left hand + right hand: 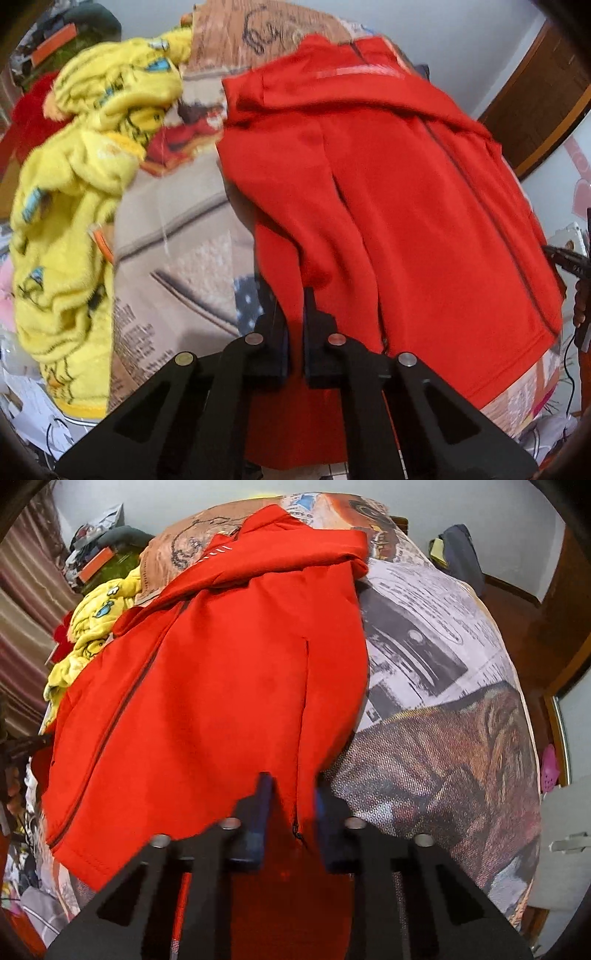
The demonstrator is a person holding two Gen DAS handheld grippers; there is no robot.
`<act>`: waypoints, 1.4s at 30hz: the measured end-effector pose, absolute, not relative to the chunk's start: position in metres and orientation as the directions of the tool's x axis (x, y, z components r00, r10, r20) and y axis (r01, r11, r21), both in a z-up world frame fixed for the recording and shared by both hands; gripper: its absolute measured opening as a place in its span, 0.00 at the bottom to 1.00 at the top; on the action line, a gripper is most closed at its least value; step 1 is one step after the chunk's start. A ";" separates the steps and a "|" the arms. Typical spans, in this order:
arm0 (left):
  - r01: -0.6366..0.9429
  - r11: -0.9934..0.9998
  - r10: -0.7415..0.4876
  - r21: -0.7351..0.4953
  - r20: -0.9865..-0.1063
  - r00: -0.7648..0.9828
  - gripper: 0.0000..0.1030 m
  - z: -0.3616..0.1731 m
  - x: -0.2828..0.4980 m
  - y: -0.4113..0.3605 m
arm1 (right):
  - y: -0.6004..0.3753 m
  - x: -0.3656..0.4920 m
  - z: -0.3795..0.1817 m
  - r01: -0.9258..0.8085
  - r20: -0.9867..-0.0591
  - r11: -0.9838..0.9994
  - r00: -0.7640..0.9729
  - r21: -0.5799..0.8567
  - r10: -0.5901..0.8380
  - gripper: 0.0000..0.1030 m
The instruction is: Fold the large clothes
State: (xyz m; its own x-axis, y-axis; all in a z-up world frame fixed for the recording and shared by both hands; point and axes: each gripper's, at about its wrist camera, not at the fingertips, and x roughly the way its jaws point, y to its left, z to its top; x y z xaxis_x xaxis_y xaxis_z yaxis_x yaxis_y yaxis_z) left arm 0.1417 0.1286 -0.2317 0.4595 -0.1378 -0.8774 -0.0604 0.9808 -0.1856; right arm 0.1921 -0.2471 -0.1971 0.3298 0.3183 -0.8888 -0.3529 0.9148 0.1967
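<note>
Now both my grippers pinch the near hem of the red jacket (388, 206).

Its length runs away from me over the printed bedcover (443, 738); left gripper (295, 295) and right gripper (291, 779) are clamped on the cloth at opposite bottom corners, equally near.

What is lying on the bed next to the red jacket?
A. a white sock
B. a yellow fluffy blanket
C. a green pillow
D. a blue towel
B: a crumpled yellow fluffy blanket lies on the printed bedspread beside the red jacket.
</note>
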 end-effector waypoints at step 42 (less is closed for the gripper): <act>-0.166 0.986 0.048 -0.035 -0.882 0.469 0.45 -0.200 0.153 0.172 | -0.250 0.210 -0.151 -0.339 -0.878 0.924 0.371 0.176 0.303 0.60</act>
State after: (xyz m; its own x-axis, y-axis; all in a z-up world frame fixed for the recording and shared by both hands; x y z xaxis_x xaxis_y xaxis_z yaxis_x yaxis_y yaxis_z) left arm 0.1532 0.1724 -0.2000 0.4690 0.0477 -0.8819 -0.1657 0.9856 -0.0348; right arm 0.2103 -0.2502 -0.1515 0.3711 0.3034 -0.8776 -0.3388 0.9242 0.1762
